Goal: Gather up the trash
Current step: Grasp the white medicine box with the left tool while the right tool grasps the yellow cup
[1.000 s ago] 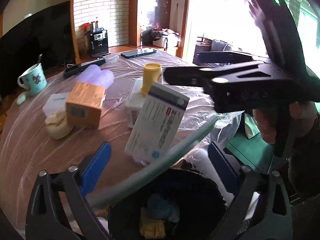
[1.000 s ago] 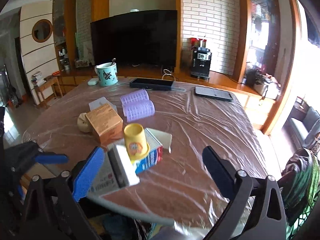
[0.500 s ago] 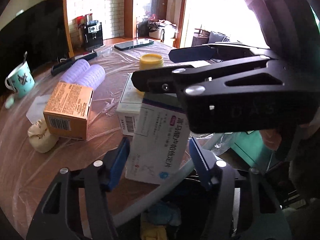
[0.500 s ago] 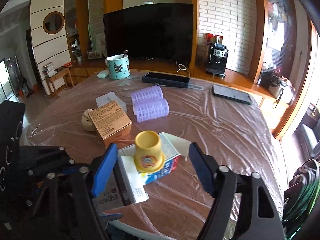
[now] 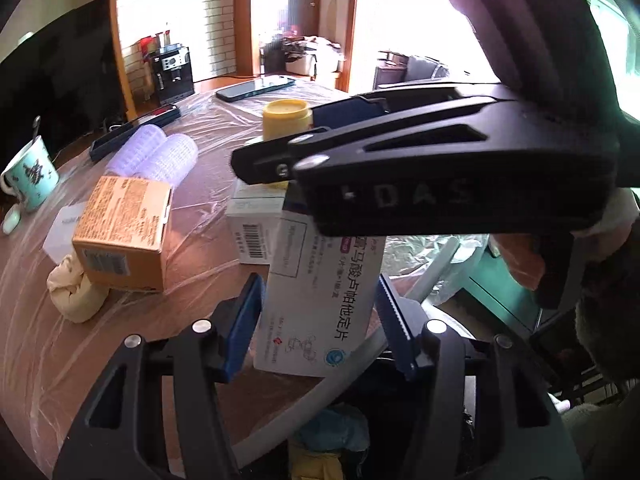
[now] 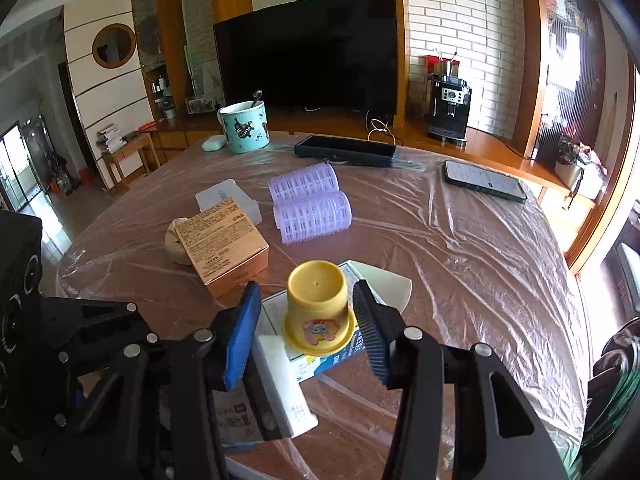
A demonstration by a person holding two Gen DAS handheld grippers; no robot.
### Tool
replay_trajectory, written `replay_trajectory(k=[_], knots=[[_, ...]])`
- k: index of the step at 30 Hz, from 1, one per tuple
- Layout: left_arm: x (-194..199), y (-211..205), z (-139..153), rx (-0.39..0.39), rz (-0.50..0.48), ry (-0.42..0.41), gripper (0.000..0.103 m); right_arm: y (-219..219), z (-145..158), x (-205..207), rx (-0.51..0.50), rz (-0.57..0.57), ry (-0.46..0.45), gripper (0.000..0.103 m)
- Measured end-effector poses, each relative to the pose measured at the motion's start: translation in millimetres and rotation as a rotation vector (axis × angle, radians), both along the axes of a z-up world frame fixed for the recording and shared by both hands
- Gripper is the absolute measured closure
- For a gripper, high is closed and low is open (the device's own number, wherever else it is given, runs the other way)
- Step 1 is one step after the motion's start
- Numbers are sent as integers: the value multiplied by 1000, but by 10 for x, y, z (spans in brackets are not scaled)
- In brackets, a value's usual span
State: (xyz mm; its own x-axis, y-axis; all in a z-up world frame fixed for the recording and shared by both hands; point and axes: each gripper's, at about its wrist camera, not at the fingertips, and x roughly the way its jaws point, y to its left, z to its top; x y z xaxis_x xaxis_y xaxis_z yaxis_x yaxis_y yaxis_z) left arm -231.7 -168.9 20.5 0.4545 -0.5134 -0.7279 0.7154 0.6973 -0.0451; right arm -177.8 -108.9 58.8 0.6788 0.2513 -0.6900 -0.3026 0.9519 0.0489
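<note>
Clamping the white medicine box (image 5: 320, 300) at the near edge of the surface (image 6: 460, 272), left gripper (image 5: 318, 320) jaws narrow, pads pressing its sides. Closing around the upturned yellow cup (image 6: 318, 308) on a flat box, right gripper (image 6: 306, 320) jaws just narrowing; contact unclear. Sitting below the edge, a black bin (image 5: 332, 432).

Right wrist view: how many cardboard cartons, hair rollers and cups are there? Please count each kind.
Cardboard cartons: 3 (golden-brown cardboard carton, white-and-blue cardboard carton, white medicine carton)
Purple mesh hair rollers: 2
Cups: 2 (teal ceramic mug, yellow plastic cup)
Total: 7
</note>
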Motion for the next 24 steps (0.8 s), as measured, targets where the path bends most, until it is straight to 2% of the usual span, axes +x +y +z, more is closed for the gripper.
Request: replay_trajectory(k=[3, 5, 9, 24], knots=[[13, -57, 8, 26, -19, -8, 40, -10, -20, 25, -1, 2, 10, 56], [41, -100, -5, 55, -16, -4, 43, -26, -28, 38, 11, 2, 16, 64], [51, -85, 11, 43, -18, 0, 46, -71, -10, 31, 46, -7, 11, 73], [96, 342, 107, -69, 136, 18, 47, -146, -6, 78, 128, -42, 13, 73]])
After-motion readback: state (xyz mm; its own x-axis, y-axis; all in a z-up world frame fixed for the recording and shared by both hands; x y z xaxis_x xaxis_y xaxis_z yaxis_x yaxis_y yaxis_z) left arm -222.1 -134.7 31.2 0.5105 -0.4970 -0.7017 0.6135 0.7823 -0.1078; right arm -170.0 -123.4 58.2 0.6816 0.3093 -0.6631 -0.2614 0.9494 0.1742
